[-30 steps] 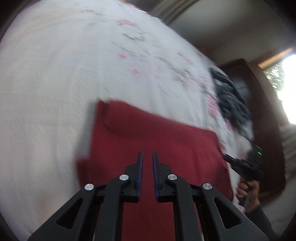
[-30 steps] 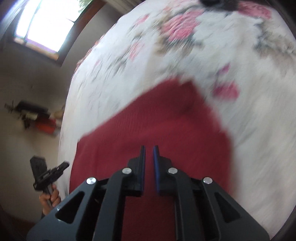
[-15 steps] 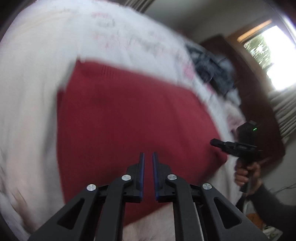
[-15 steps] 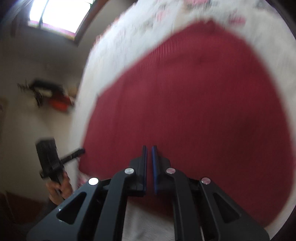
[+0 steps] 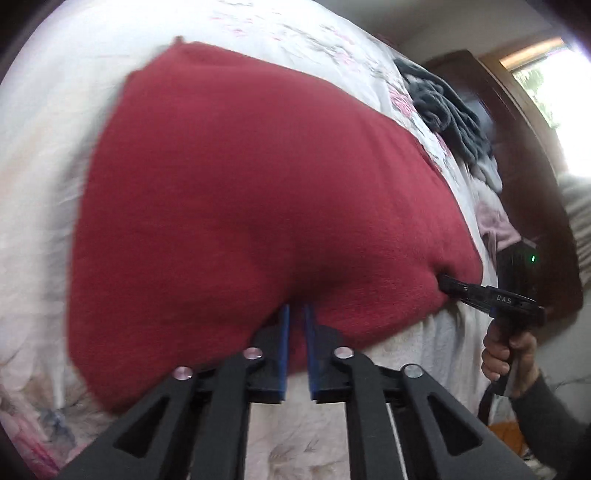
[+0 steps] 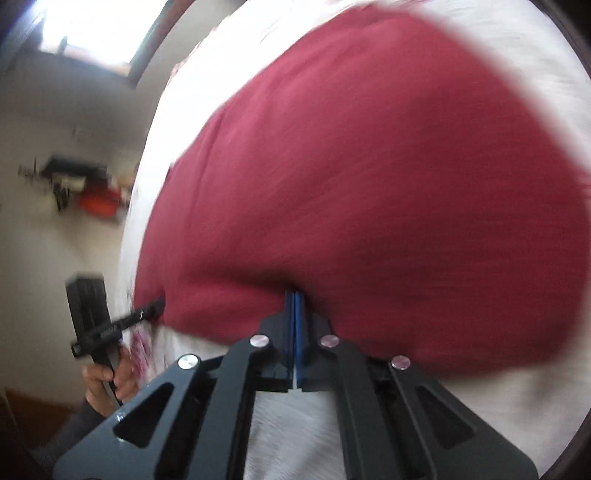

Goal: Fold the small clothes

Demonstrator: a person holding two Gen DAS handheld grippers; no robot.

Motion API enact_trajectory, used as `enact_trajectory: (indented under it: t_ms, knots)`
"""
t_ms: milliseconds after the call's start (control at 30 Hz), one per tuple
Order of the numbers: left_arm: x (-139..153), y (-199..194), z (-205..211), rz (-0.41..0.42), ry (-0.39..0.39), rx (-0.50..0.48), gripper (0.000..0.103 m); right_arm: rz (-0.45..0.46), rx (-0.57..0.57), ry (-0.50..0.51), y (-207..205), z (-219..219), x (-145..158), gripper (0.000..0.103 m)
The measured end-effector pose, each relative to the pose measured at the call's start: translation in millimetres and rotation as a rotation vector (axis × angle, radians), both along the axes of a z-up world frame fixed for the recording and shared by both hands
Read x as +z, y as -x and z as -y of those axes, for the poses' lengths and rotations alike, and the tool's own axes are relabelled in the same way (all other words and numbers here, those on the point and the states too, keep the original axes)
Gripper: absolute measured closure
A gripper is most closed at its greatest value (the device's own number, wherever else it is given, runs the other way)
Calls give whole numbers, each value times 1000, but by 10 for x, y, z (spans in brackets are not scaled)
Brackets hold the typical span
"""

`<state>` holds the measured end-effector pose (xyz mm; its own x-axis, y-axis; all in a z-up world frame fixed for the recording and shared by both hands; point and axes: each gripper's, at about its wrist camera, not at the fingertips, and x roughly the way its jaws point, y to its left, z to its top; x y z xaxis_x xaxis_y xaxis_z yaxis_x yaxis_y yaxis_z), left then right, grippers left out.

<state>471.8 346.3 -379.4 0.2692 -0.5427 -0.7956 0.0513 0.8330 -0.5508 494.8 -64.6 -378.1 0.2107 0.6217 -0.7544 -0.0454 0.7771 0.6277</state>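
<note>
A red knitted garment (image 5: pixel 258 192) is spread over a white floral bedspread (image 5: pixel 59 122), its near edge at the edge of the bed. In the left wrist view the left gripper (image 5: pixel 296 314) is seen with its blue-padded fingers (image 5: pixel 283 332) pushed into the garment's near hem; a narrow gap shows between them lower down, and the tips are buried in cloth, so the hem appears to be pinched. In the same view the right gripper (image 5: pixel 443 282) is seen from the side, its tip sunk into the garment's near right corner, with the hand (image 5: pixel 506 350) around its handle. A heap of grey clothes (image 5: pixel 447 107) further along the bed and a dark wooden cabinet (image 5: pixel 524 177) are visible only here.

In the right wrist view (heavily blurred) the right gripper (image 6: pixel 294 299) is seen with its pads pressed together on the red hem. The left gripper (image 6: pixel 157 304) is shown at the garment's other near corner, held by a hand (image 6: pixel 107 380). A window (image 6: pixel 96 33) appears above.
</note>
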Motion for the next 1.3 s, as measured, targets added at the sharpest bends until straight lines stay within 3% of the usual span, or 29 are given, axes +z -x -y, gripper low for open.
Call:
enact_trajectory:
  t_ms: [67, 200, 267, 333, 400, 433, 467, 533, 567, 633, 733, 1000, 1133, 1300]
  knots:
    - [66, 89, -227, -7, 14, 17, 87, 13, -56, 14, 17, 294, 74, 103]
    - [52, 216, -708, -27, 55, 125, 87, 10, -210, 51, 107, 958, 132, 103]
    - [135, 302, -950, -30, 59, 200, 84, 30, -239, 98, 103, 1068, 243, 93]
    - [188, 397, -1095, -17, 54, 240, 71, 98, -179, 189, 183, 885, 481, 93]
    - [236, 504, -1205, -10, 84, 263, 68, 187, -62, 279, 296, 413, 721, 87]
    - [260, 555, -1247, -6, 105, 283, 65, 233, 4, 331, 353, 193, 811, 70]
    - [279, 634, -1312, 3, 124, 306, 55, 287, 73, 398, 459, -68, 872, 46]
    - [288, 750, -1396, 17, 151, 341, 46, 430, 232, 529, 761, -743, 923, 20]
    - [268, 800, -1411, 19, 167, 361, 42, 507, 328, 579, 970, -1182, 888, 14]
    - [210, 906, -1481, 13, 196, 385, 40, 608, 486, 667, 1264, -1841, 775, 13]
    - [136, 1024, -1610, 3, 221, 398, 39, 711, 606, 767, 1495, -2536, 524, 16]
    - [191, 1149, -1818, 62, 261, 441, 35, 965, 812, 986, 1819, -3631, 79, 19]
    - [185, 1176, -1878, 85, 264, 445, 34, 959, 844, 1029, 1721, -3900, -58, 26]
    - [133, 1195, -1971, 74, 260, 434, 34, 978, 875, 1093, 1496, -4104, -202, 27]
